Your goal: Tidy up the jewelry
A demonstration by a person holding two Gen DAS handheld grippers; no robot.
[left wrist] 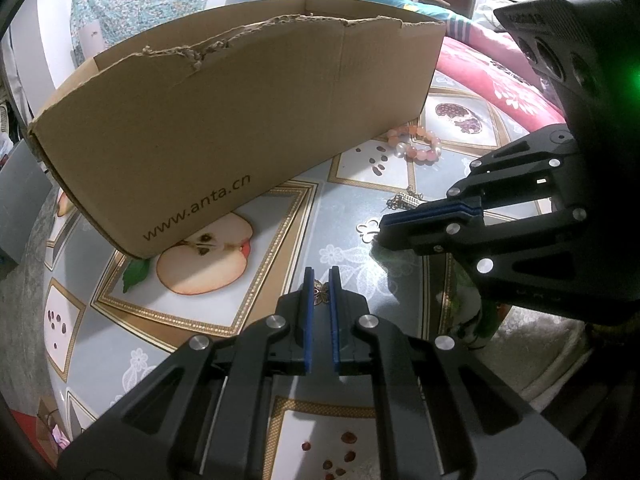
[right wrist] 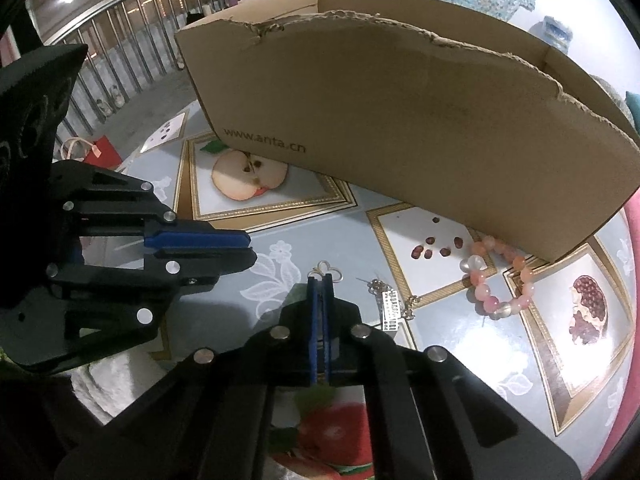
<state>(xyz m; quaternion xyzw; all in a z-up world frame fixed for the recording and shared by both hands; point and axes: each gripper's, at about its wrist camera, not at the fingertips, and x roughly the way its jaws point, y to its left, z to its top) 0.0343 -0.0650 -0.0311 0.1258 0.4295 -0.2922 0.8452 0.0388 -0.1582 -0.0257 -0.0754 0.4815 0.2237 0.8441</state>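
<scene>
Two grippers over the bench, both tilted down at its fruit-print cover.

Left gripper: your fingers are clamped on a small bronze filigree piece, pinched between the blue pads near the tips and lifted off the cover. In the right wrist view this gripper comes in from the left with its fingers close together; the filigree piece cannot be made out there.

Right gripper: your fingers are pressed together, tips down near the cover. A gold looped charm lies right at the tips, its loops sticking out beyond them. Cannot tell whether an edge of it is pinched or only touched. The left wrist view shows the same: the charm sits at the tip of the closed right gripper.

Remaining jewelry, all loose on the bench:
- silver chain with a rectangular pendant, just to the right of the right gripper's tips, apart from the charm.
- pink and pearl bead bracelet, further right, lying against the foot of the cardboard box.

Cardboard box: open top, torn upper edge, "www.anta.cn" printed on the near wall, standing on the bench behind all the jewelry. Its inside is not visible from either camera.
</scene>
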